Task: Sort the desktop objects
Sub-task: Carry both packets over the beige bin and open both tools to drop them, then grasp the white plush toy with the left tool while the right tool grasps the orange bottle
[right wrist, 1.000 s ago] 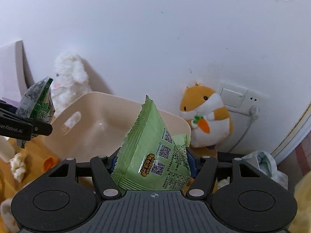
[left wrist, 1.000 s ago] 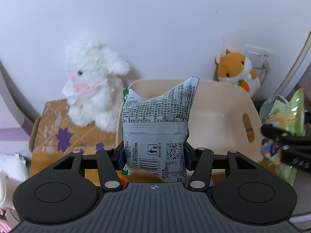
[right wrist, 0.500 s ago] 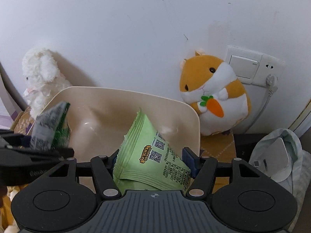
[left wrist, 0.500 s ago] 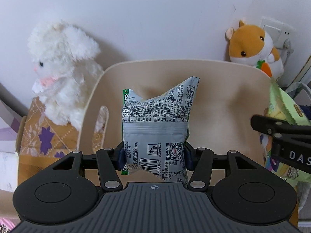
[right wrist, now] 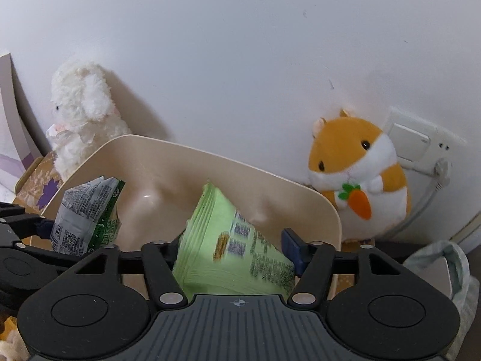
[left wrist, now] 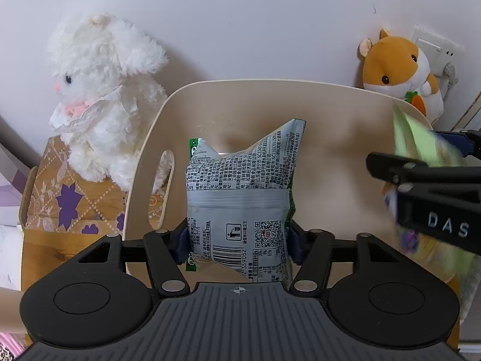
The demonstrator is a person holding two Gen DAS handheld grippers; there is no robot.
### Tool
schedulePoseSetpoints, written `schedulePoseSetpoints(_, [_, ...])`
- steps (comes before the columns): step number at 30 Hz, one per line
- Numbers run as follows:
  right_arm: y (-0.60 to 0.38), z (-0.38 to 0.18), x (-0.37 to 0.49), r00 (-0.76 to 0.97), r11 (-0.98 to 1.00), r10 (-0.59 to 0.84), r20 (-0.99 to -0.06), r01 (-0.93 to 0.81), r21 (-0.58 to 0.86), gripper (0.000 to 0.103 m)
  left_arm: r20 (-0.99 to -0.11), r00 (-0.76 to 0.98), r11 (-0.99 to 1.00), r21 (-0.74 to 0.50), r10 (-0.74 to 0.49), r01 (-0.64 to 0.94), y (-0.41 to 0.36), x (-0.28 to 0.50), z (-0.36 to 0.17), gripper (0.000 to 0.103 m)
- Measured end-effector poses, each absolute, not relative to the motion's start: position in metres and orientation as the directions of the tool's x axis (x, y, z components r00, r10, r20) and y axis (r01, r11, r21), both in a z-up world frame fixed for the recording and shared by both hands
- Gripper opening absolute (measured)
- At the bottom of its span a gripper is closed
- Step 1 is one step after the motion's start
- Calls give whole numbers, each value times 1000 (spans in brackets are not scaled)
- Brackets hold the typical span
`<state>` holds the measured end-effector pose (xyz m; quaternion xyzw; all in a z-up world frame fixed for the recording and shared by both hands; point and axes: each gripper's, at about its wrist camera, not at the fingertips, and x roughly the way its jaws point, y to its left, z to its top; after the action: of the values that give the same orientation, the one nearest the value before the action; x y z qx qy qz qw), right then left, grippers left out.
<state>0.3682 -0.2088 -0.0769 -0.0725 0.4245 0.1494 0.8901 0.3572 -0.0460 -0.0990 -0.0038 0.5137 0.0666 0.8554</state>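
Clamped tight in the left gripper (left wrist: 239,237): a grey-and-green snack packet (left wrist: 240,186), upright, printed back with barcode and QR code facing the camera, both blue pads pressed into its lower sides. Held over the open mouth of a cream plastic bin (left wrist: 330,114), above the interior and not resting on the floor of it.

Clamped in the right gripper (right wrist: 234,249): a light green snack packet (right wrist: 228,240), filling the gap from one finger to the other, tilted with its pointed corner up and to the left. Blurred, so no reading of the print. Also above the bin's interior, just inside the near right wall. Seen from the left wrist camera at the right edge, side-on, with the green packet a smear behind the black fingers.

Both packets side by side over the same bin – grey one to the left, green one to the right – apart, not touching.

Behind the bin, against the white wall: a fluffy white rabbit plush (left wrist: 102,96) to the left, seated on a gold-brown box with purple flowers (left wrist: 69,198) just beside the bin's slotted handle; an orange-and-white hamster plush (left wrist: 396,66) with a felt carrot to the right, close to the far right corner of the rim. Beyond the hamster, a white wall switch and socket (right wrist: 421,141) with a plug and cable in it
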Motion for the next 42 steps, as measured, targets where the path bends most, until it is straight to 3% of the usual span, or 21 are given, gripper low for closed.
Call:
schedulePoseSetpoints(6, [-211, -81, 357, 610, 945, 185, -771, -327, -32, 95, -880, 469, 993, 26, 79, -119, -36, 350, -95, 73])
schedulePoseSetpoints(12, [-228, -69, 336, 641, 954, 198, -742, -300, -5, 103, -861, 503, 996, 42, 78, -83, -29, 335, -83, 73])
schedulePoseSetpoints(29, [-271, -78, 237, 609, 940, 237, -757, -342, 20, 103, -831, 553, 994, 3, 63, -109, 46, 211, -59, 76])
schedulePoseSetpoints(42, [-262, -131, 181, 535, 889, 160, -830, -444, -115, 103, -897, 429, 989, 51, 108, -141, 69, 128, -112, 76])
